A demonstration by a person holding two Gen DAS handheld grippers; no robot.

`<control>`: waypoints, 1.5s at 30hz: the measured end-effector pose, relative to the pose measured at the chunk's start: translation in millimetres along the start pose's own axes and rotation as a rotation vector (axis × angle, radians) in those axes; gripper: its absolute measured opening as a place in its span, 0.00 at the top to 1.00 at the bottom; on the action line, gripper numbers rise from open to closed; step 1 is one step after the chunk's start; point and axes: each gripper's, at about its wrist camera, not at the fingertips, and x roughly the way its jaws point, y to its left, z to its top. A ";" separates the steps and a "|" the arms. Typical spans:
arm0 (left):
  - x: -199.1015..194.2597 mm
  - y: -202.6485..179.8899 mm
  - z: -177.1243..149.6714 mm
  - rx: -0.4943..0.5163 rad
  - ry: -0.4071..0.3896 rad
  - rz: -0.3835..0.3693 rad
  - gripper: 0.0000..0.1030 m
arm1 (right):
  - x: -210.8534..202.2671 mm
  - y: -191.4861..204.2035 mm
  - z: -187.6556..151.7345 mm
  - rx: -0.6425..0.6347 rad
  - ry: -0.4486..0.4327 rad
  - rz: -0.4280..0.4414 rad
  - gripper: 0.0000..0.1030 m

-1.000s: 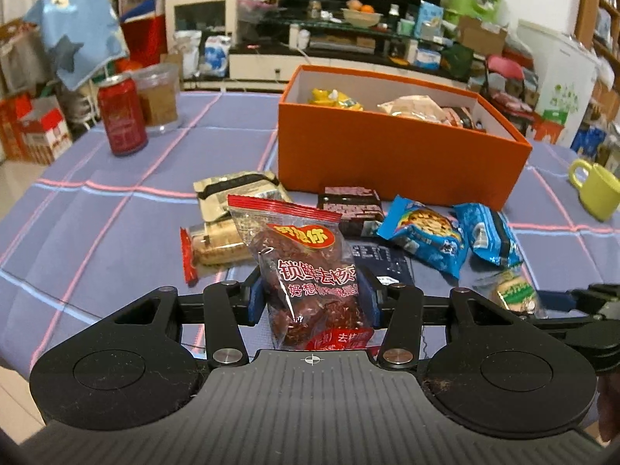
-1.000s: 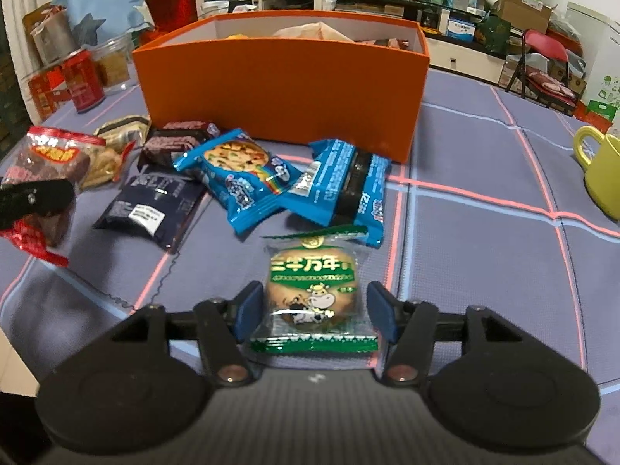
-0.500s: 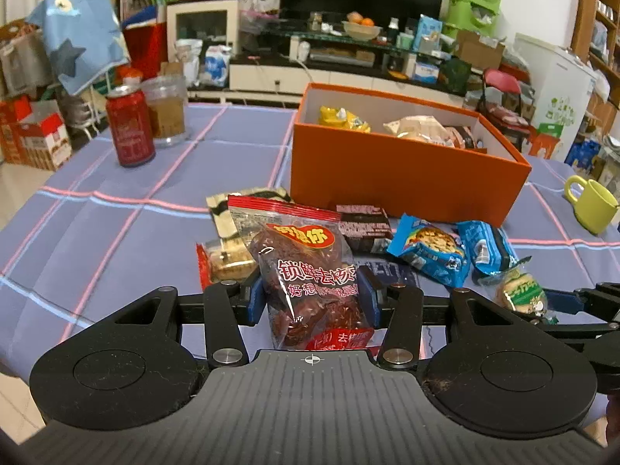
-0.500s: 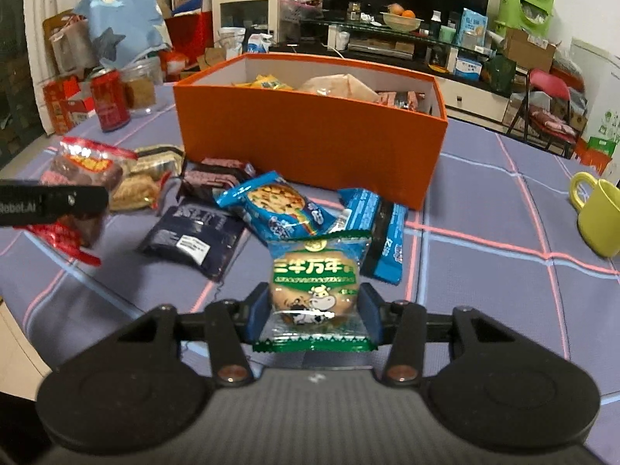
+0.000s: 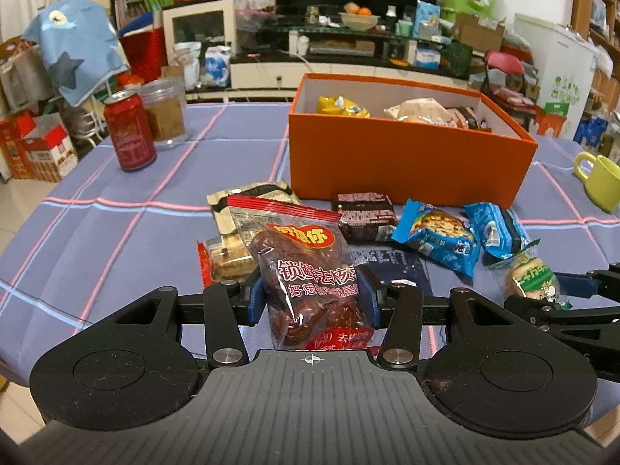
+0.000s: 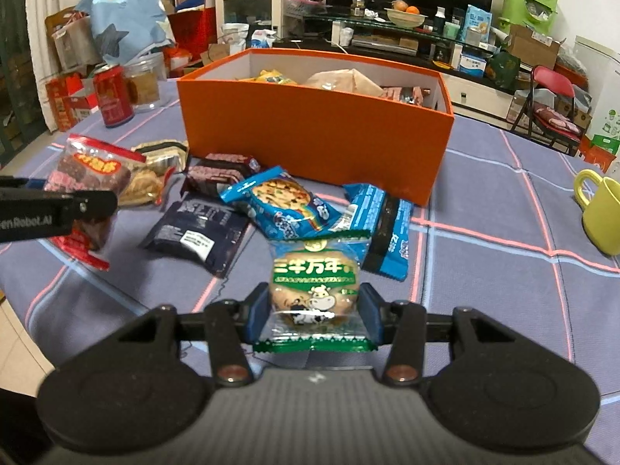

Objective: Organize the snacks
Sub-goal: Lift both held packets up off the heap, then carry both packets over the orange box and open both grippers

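Tabletop (image 5: 97, 232) in cluttered room: left tool (image 5: 312, 296) clamps red date bag (image 5: 306, 271), right tool (image 6: 314, 310) clamps green biscuit pack (image 6: 314, 290), both raised before open orange box (image 6: 317, 131); loose snacks between.

Both wrist views face the orange box (image 5: 407, 159), seemingly close.
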 end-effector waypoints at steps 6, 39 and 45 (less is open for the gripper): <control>1.8 -2.7 -0.9 0.009 0.006 -0.007 0.77 | 1.2 0.6 -0.1 0.001 0.005 0.005 0.52; -24.3 -16.7 25.6 0.071 -0.083 -0.067 0.77 | -21.3 -3.7 32.1 0.056 -0.085 0.040 0.52; -4.9 -24.4 83.9 0.097 -0.147 -0.083 0.77 | -19.2 -35.7 93.5 0.122 -0.196 0.010 0.52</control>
